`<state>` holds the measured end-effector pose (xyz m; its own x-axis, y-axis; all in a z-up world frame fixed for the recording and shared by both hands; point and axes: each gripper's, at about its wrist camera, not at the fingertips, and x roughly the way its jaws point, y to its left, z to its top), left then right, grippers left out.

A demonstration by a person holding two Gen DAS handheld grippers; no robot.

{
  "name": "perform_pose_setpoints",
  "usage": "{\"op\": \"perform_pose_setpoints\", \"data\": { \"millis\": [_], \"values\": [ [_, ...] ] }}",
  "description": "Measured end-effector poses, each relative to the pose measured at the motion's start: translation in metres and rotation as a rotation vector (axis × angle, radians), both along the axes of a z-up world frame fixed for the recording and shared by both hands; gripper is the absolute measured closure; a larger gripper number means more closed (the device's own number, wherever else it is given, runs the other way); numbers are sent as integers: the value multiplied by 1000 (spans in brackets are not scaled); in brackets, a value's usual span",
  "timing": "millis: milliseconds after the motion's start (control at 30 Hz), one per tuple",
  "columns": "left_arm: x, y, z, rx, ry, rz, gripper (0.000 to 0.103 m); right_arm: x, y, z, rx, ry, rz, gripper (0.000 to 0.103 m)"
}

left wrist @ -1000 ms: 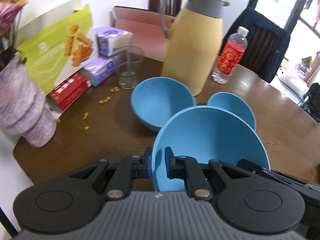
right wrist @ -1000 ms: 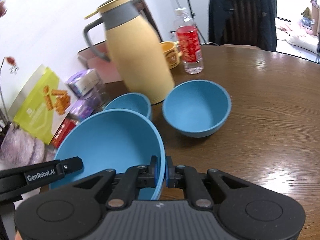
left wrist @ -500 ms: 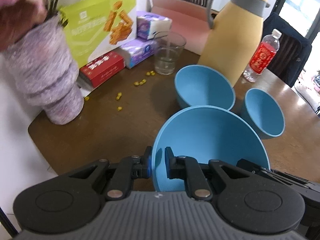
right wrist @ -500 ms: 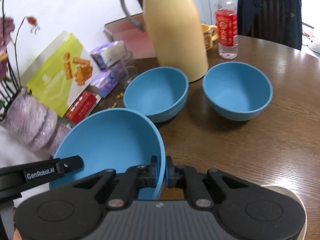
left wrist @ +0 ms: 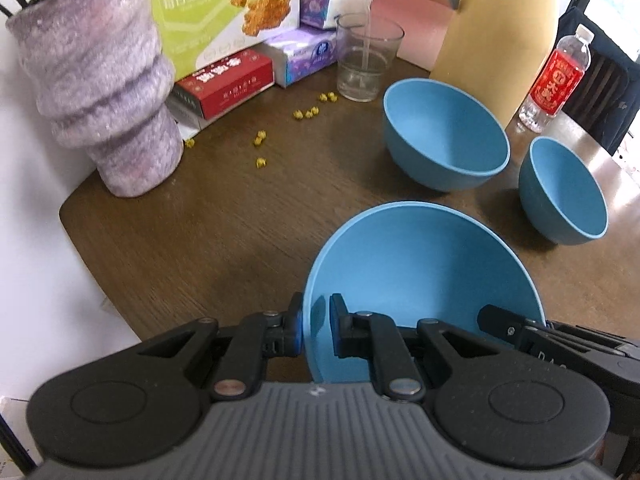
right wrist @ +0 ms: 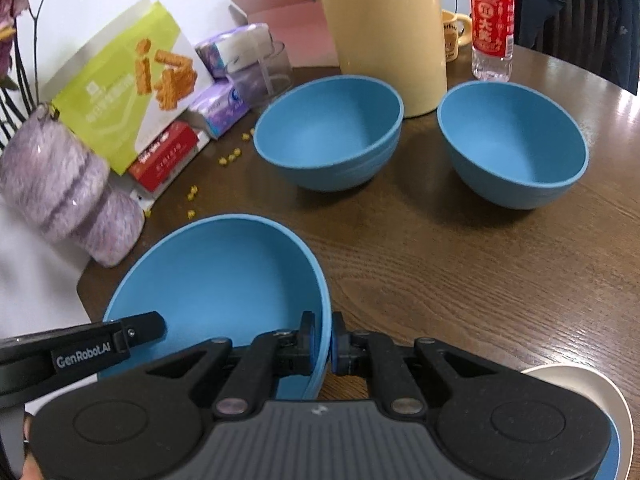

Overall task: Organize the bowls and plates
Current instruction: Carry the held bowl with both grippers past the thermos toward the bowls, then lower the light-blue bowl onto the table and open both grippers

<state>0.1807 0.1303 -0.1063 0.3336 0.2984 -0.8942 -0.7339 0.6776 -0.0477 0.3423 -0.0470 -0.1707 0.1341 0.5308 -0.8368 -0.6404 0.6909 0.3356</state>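
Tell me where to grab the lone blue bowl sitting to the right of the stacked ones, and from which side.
Take the lone blue bowl by its near rim, one finger inside and one outside, coming from above on the side facing the grippers. It stands upright and open, its wall is thin, and the wooden table in front of it looks bare, while the yellow flask crowds the far side.

The jug top was cut off by the frame edge, and the mug half hidden behind it. A pale dish was mostly covered by the right gripper body.
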Motion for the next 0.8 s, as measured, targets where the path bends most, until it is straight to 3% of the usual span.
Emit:
{"op": "perform_pose_setpoints", "data": {
  "millis": [800],
  "values": [
    [-19,-1,-41,-2,32,75,89,-7,12,-31,-10,-2,99,96]
  ]
}}
